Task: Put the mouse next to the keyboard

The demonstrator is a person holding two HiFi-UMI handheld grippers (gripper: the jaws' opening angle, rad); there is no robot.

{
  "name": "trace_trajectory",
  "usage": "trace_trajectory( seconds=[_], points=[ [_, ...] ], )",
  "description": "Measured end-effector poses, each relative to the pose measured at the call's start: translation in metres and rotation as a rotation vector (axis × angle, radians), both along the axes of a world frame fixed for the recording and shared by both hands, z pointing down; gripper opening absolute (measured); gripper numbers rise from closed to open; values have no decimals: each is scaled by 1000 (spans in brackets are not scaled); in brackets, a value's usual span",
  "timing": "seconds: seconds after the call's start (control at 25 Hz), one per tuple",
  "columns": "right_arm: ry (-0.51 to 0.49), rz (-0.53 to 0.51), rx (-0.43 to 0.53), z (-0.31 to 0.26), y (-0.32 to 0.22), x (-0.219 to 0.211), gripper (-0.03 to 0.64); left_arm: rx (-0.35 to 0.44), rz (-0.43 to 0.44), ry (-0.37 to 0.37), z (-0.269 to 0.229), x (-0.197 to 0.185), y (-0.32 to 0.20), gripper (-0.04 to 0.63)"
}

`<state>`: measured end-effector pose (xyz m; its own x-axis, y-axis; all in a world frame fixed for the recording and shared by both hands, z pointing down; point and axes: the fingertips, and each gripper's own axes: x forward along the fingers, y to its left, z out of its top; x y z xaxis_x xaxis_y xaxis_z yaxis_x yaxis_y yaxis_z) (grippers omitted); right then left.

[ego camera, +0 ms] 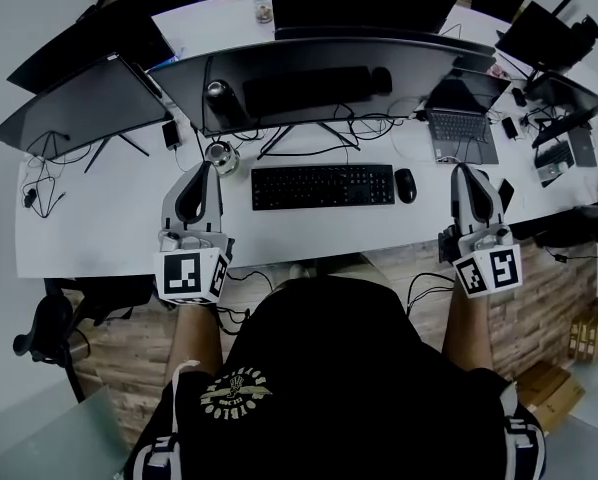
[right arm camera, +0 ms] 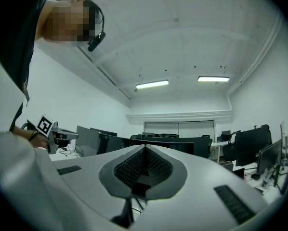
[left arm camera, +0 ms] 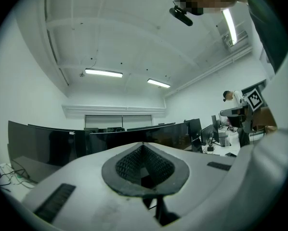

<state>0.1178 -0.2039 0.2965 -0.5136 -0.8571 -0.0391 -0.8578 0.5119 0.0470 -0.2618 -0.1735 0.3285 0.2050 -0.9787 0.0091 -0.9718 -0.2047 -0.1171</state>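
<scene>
A black keyboard (ego camera: 323, 186) lies in the middle of the white desk (ego camera: 109, 228), in front of a wide curved monitor (ego camera: 319, 78). The black mouse (ego camera: 406, 185) sits on the desk just right of the keyboard, a small gap between them. My left gripper (ego camera: 201, 168) is held left of the keyboard, jaws together and empty. My right gripper (ego camera: 466, 169) is right of the mouse, apart from it, also shut on nothing. Both gripper views are tilted up toward the ceiling; the left gripper (left arm camera: 143, 144) and right gripper (right arm camera: 145, 147) show closed jaw tips.
A round metal tin (ego camera: 221, 156) stands behind my left gripper. An open laptop (ego camera: 462, 118) and cables lie at the back right, and a phone (ego camera: 506, 192) by my right gripper. More monitors (ego camera: 74, 103) stand at the left. An office chair (ego camera: 49, 333) is at lower left.
</scene>
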Motion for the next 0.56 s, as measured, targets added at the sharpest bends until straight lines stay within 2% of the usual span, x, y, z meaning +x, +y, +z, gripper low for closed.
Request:
trace_trajectory(
  seconds=[0.56],
  points=[
    [6, 18, 4, -5, 18, 14, 0, 7, 37, 7, -2, 18, 11, 2]
  ],
)
